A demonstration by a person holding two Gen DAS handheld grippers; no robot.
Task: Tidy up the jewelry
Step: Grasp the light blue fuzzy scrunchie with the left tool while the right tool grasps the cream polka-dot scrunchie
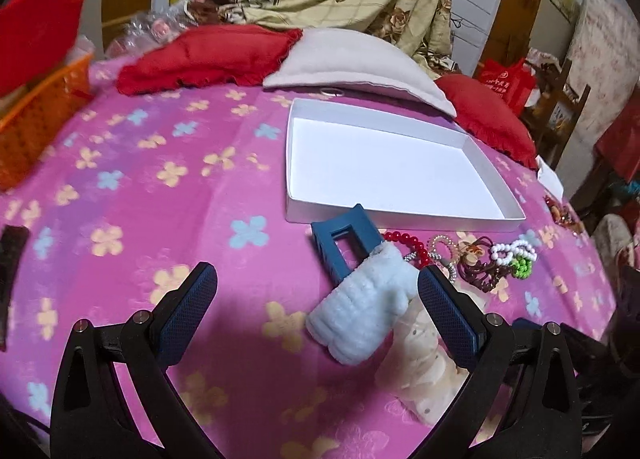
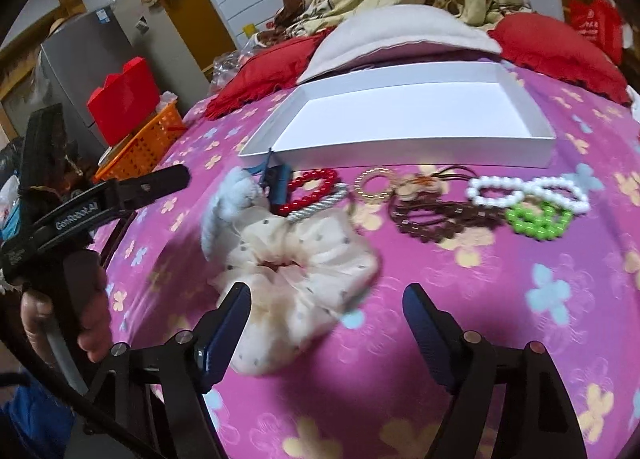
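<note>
Box: white tray (image 2: 400,115) is sitting w/ nothing inside on the pink flowered blanket (image 1: 160,199); nothing appears sorted yet.
Jewelry: all pieces are lying in a loose row just in front of the tray's near wall — red bead bracelet (image 2: 310,191), silver bangle (image 2: 320,205), gold ring bracelet (image 2: 374,183), brown hair ties (image 2: 432,219), white bead bracelet (image 2: 524,195), green bead bracelet (image 2: 536,219).
Hair items: blue claw clip (image 1: 340,243) is resting against the tray's front edge; pale blue fluffy scrunchie (image 1: 364,311) and cream dotted scrunchie (image 2: 304,271) are lying nearest the grippers.
Left gripper (image 1: 318,291): hovering w/ jaws wide apart, holding nothing, fluffy scrunchie between the fingers.
Right gripper (image 2: 326,311): also spread wide & carrying nothing, positioned over the cream scrunchie.
Progress: task looks to be at its very start; approx. every item is waiting to go into the tray.
</note>
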